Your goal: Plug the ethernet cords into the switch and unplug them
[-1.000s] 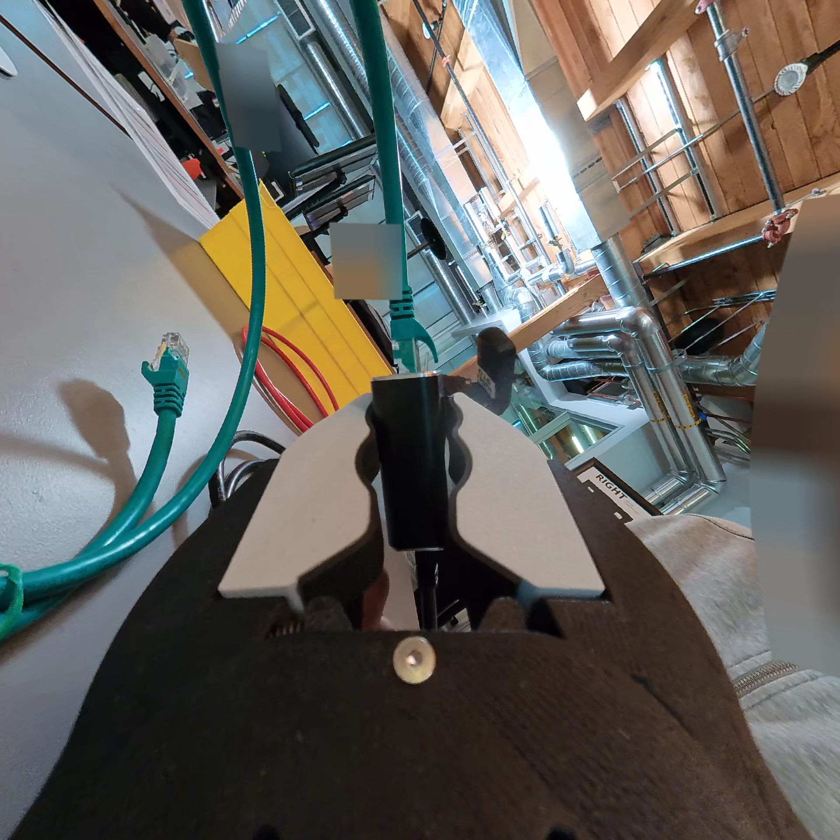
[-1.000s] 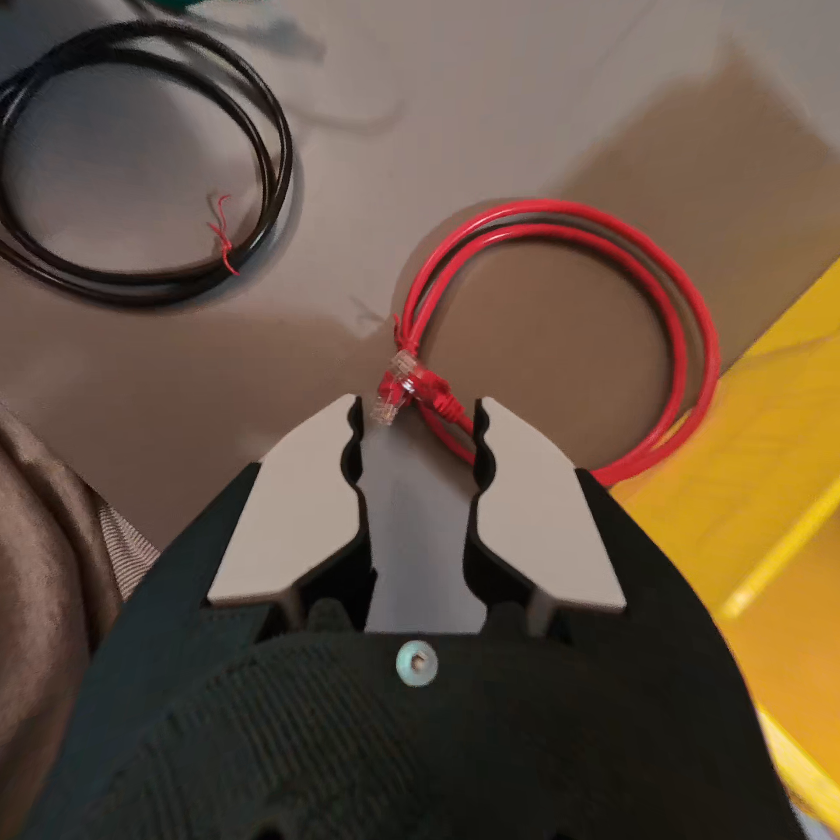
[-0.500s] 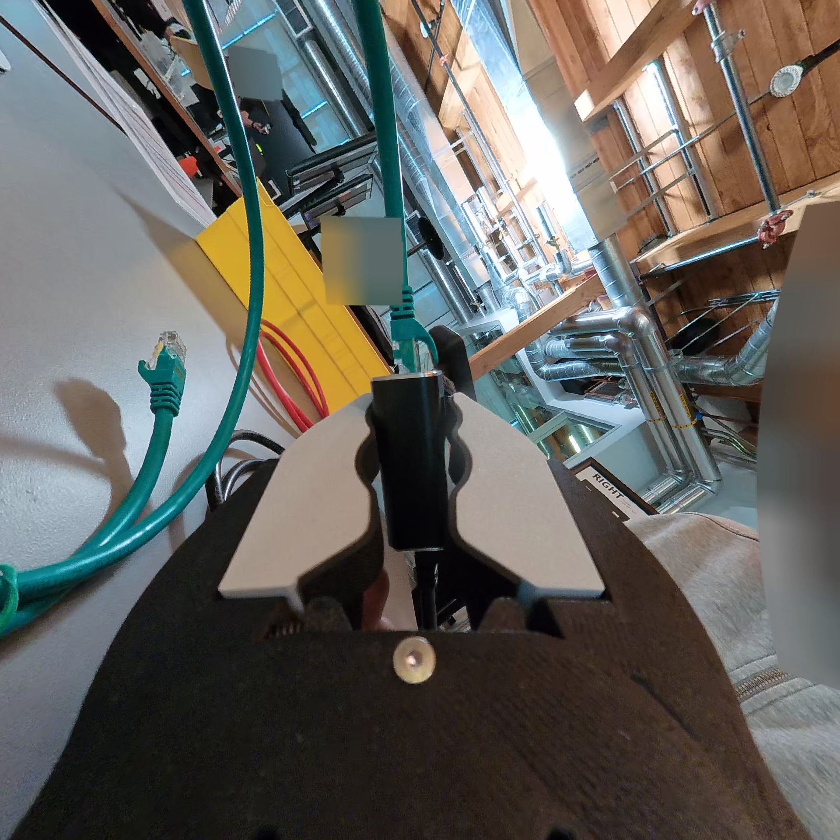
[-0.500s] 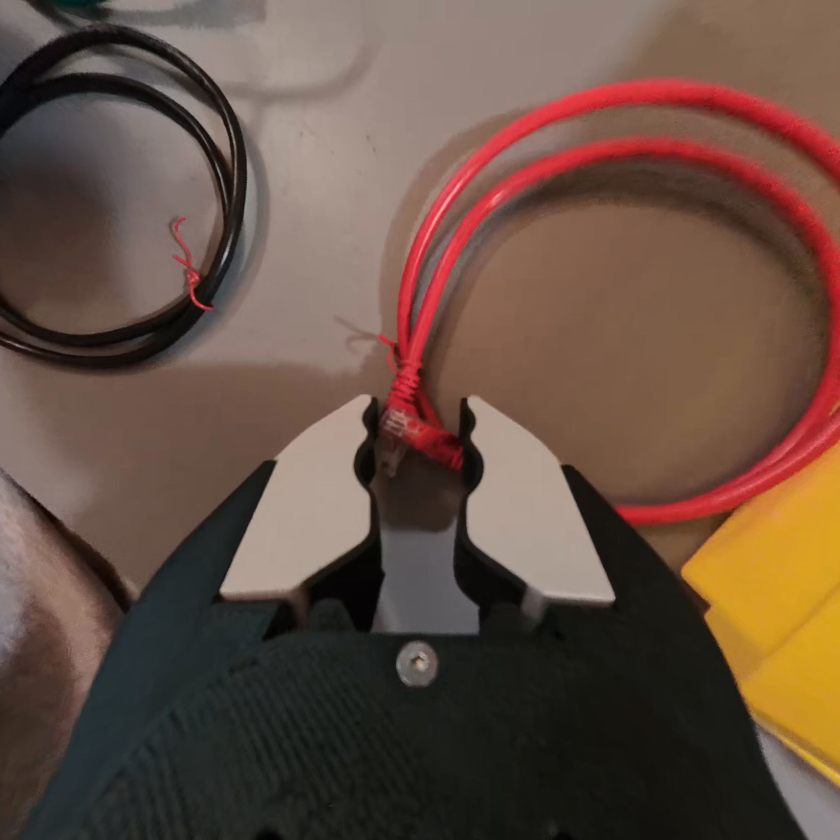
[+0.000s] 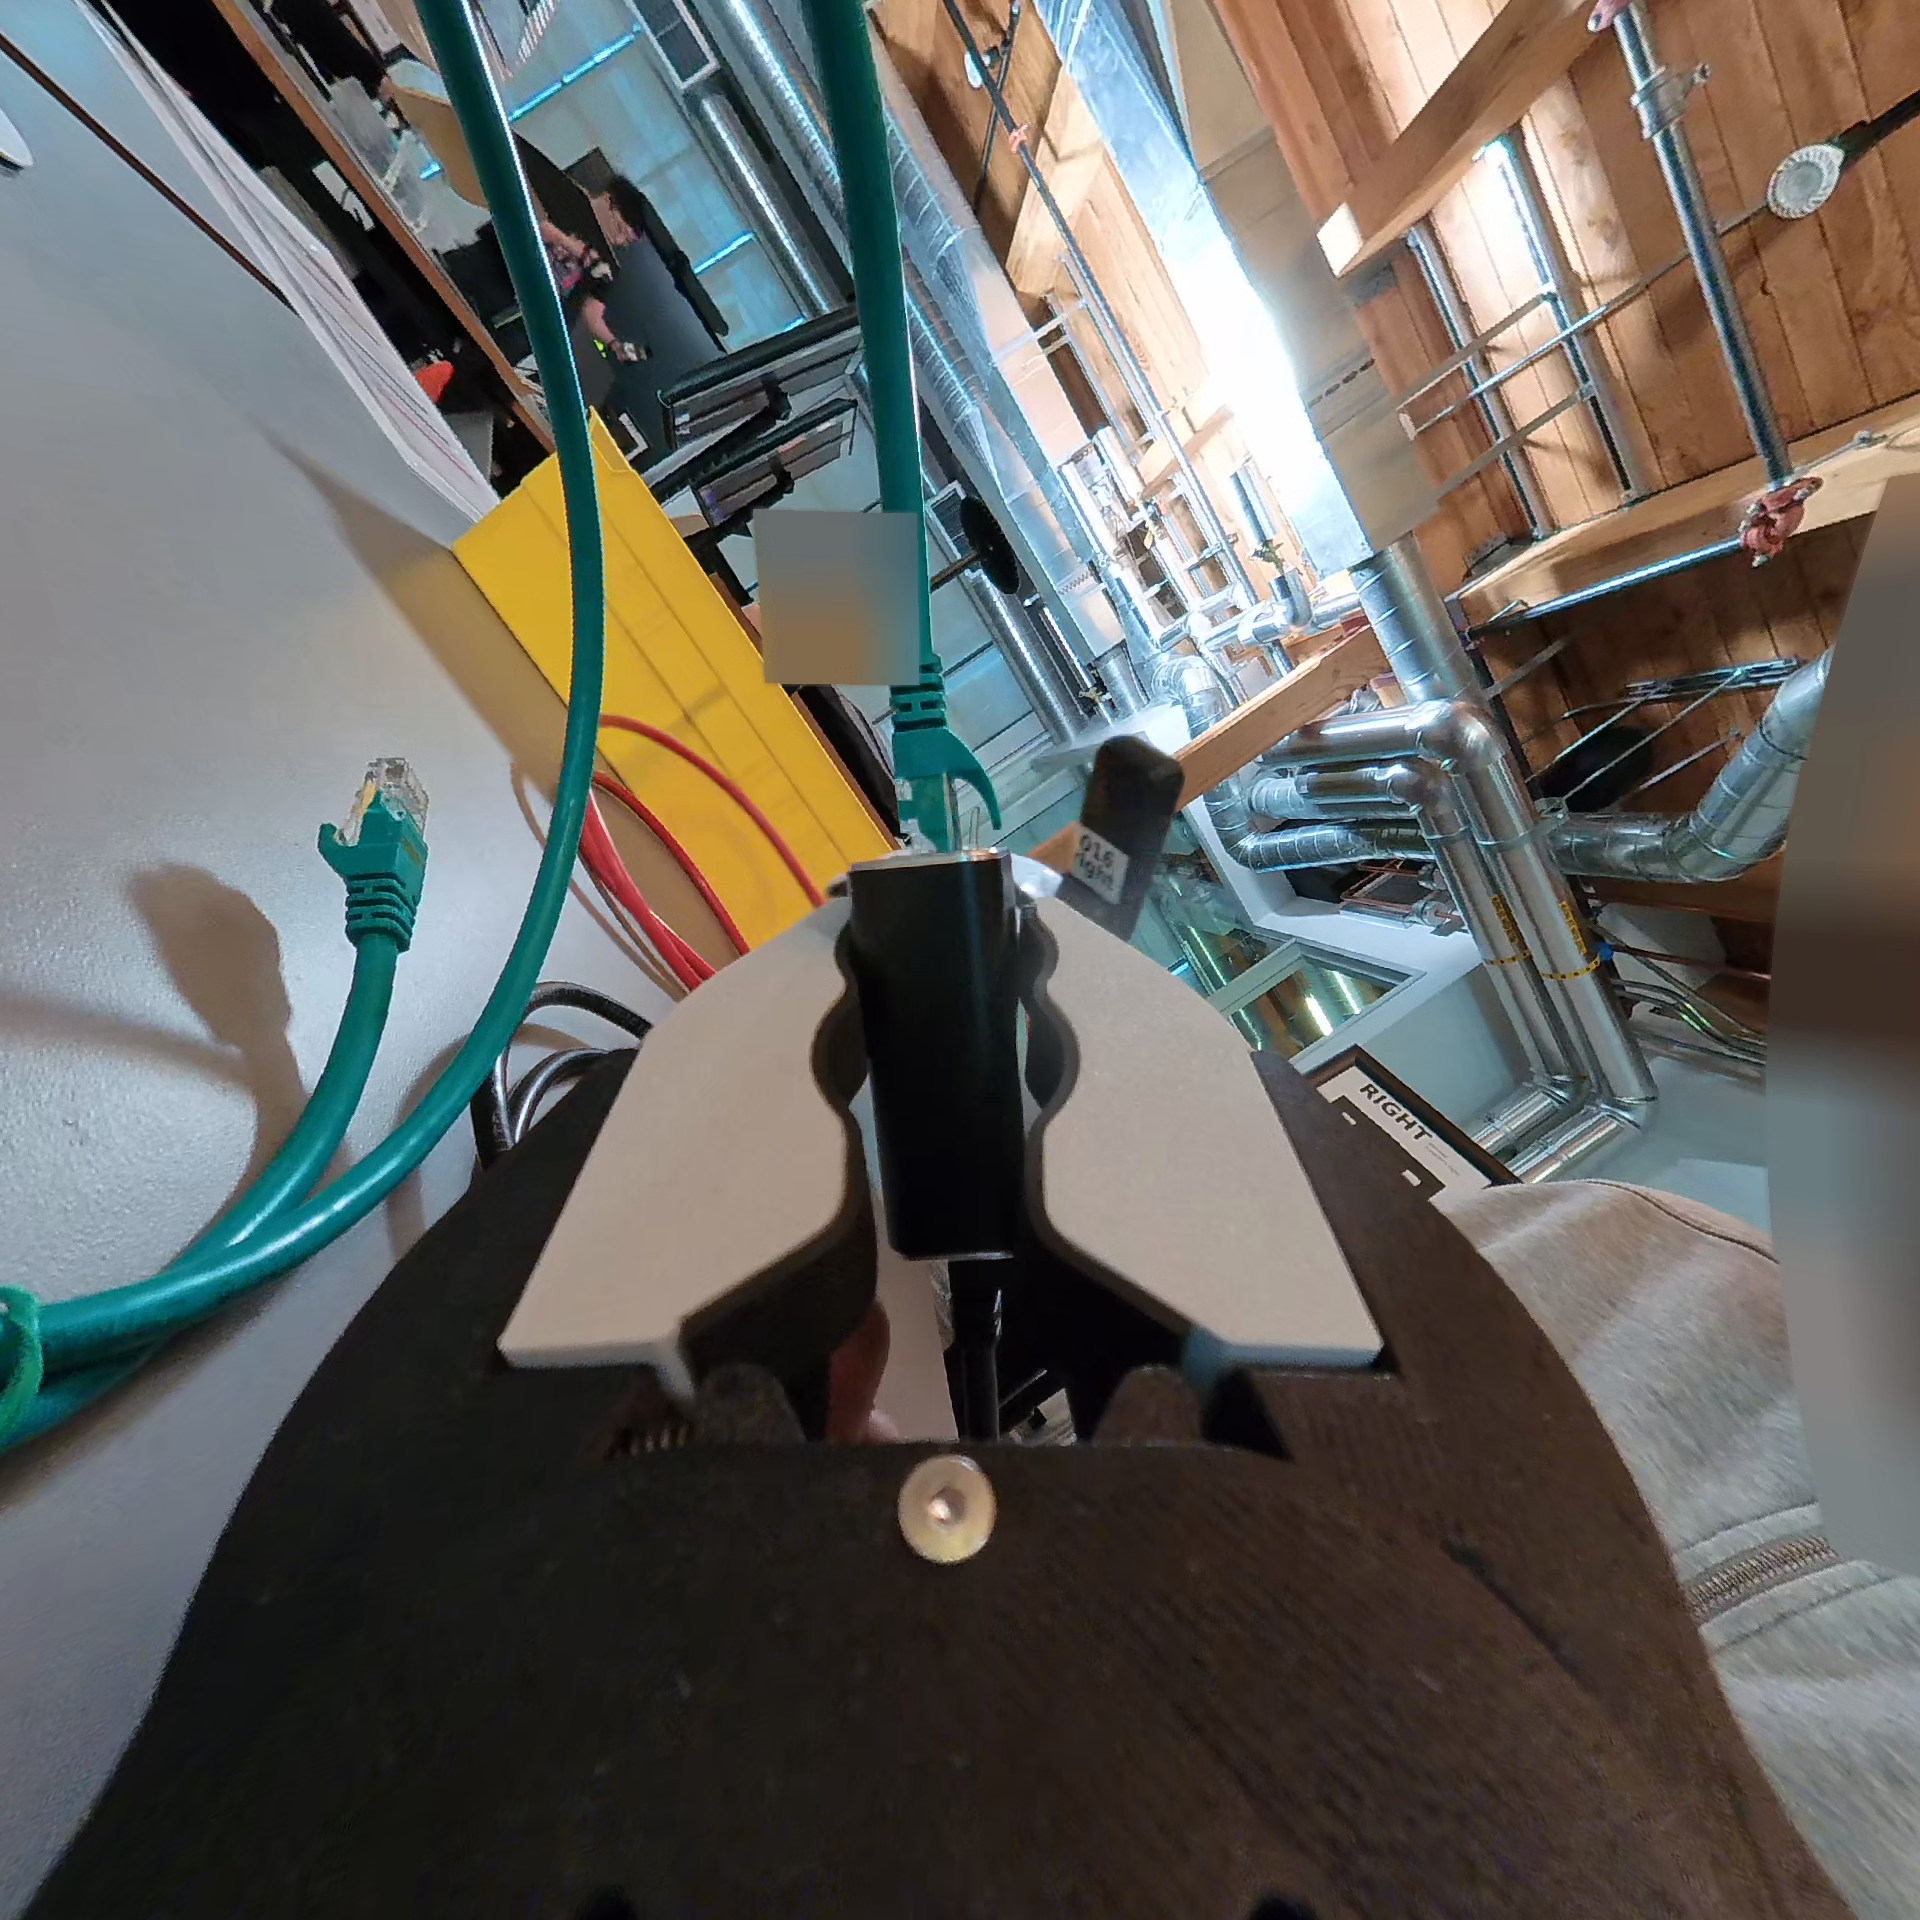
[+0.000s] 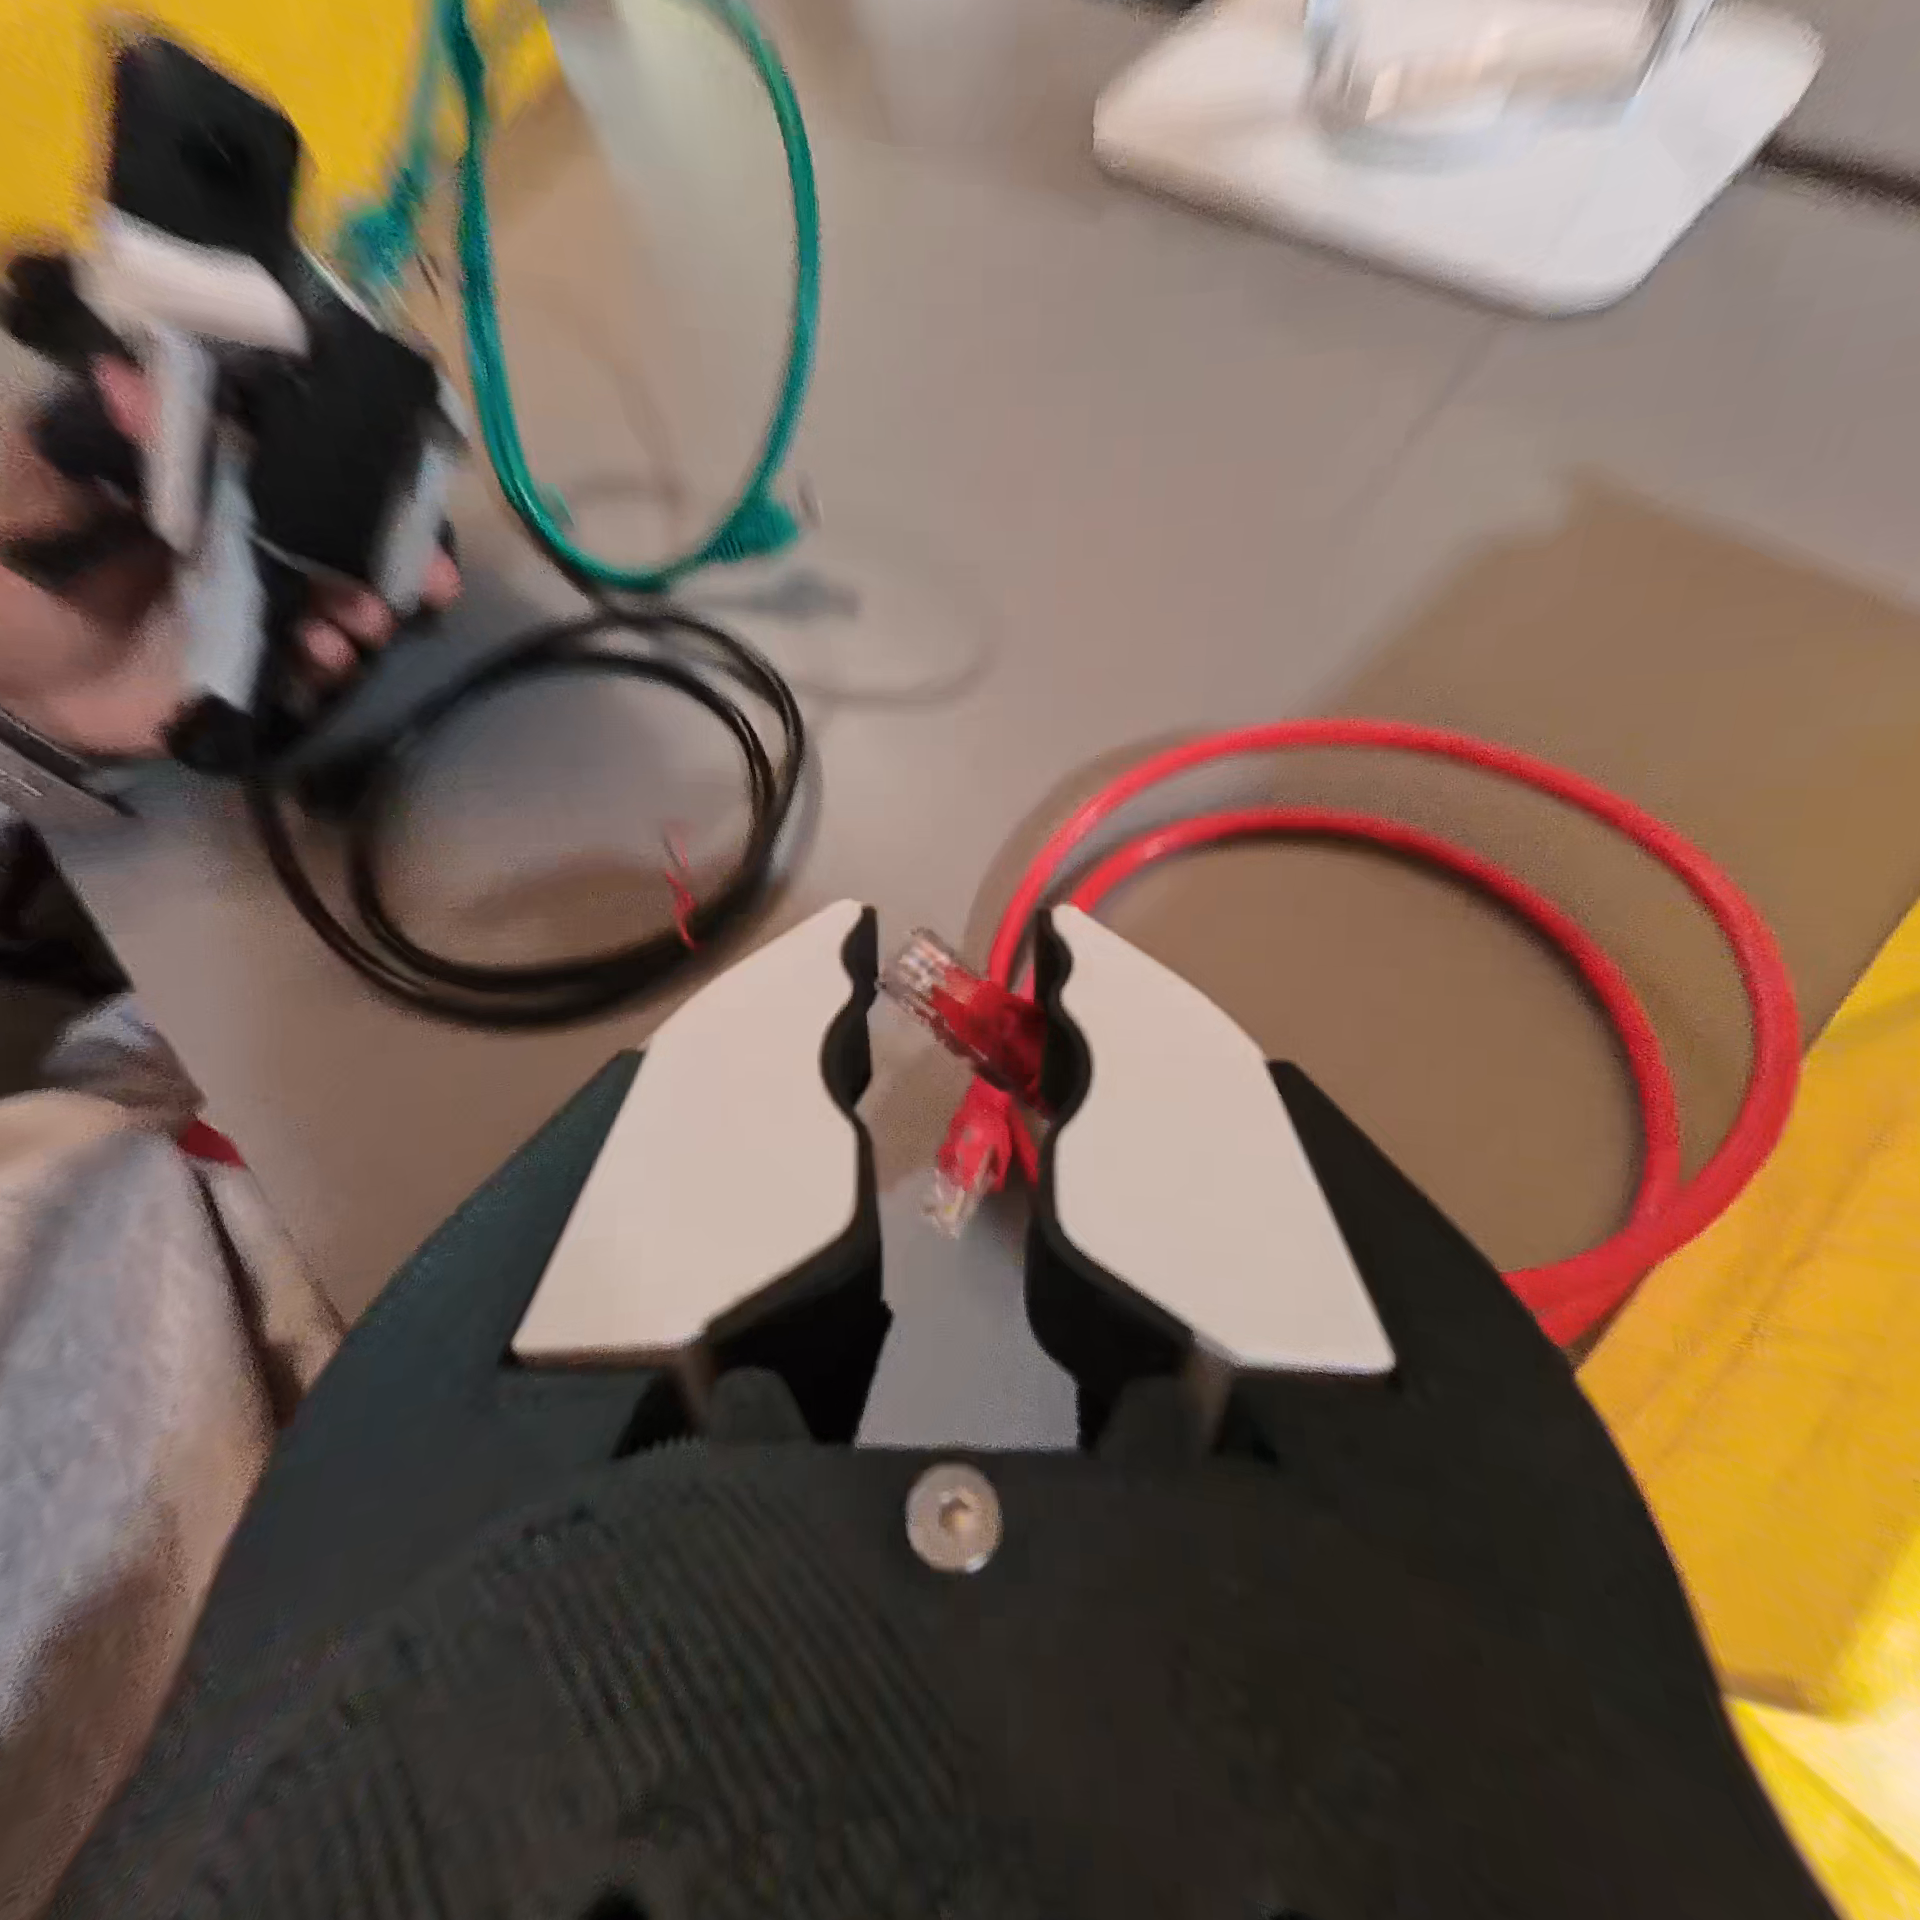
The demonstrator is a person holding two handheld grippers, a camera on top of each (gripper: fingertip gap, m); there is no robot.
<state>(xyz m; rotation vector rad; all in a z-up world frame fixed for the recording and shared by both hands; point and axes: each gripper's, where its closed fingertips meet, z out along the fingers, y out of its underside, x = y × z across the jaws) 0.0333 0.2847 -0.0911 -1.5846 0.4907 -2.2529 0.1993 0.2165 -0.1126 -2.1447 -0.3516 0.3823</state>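
My left gripper (image 5: 930, 904) is shut on a small black switch (image 5: 940, 1060) and holds it upright above the grey table (image 5: 156, 623). A green ethernet plug (image 5: 925, 748) sits in the switch's top end. The green cord's other plug (image 5: 379, 831) lies loose on the table. My right gripper (image 6: 951, 925) is closed around one red ethernet plug (image 6: 966, 1013), which stays between its fingers. A second red plug (image 6: 971, 1153) hangs just below. The red cord (image 6: 1662, 935) is coiled on the table behind.
A coiled black cable (image 6: 520, 977) lies left of the red cord. A yellow box (image 6: 1766, 1455) borders the right side. A white stand base (image 6: 1455, 187) sits at the far edge. The left gripper with the green cord (image 6: 800, 312) shows blurred at the upper left.
My right gripper came down over the red plug, narrowed its jaws around it and tilted up with the plug between them. My left gripper kept still with the switch.
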